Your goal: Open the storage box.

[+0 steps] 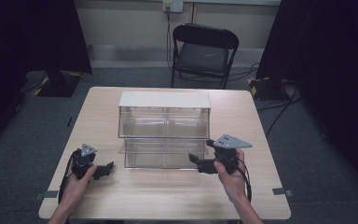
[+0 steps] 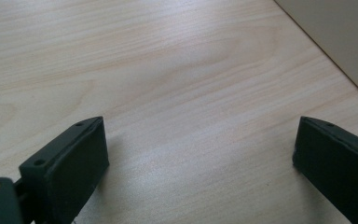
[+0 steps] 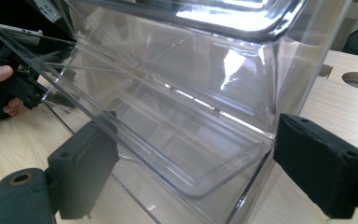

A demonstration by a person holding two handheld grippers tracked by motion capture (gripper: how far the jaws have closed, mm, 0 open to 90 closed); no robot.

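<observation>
Right gripper view looks straight into the clear plastic box [image 3: 177, 116], a two-tier see-through bin with a white top that stands near the middle of the counter [image 1: 121, 196], its lower flap [image 3: 135, 140] tipped outward toward the person. That flap's front edge runs between the jaws of the right claw [image 3: 196, 168], which are spread wide; the left jaw seems to sit right against the flap's edge, though whether it truly touches is hard to tell through the transparent plastic, and the claw grips nothing. The likeliest trouble from here is a poor bite: the plastic is thin, slick and glossy, so a closing claw could slide off the rim, or catch only a corner and twist the flap rather than swing it. A push that is too firm could also shove the whole light box backward across the counter, since nothing steadies it. The left claw [image 1: 103, 170] rests low over the bare counter [image 2: 168, 70], just left of the box and apart from it, its jaws likewise wide apart and empty, so it offers no bracing at present.
</observation>
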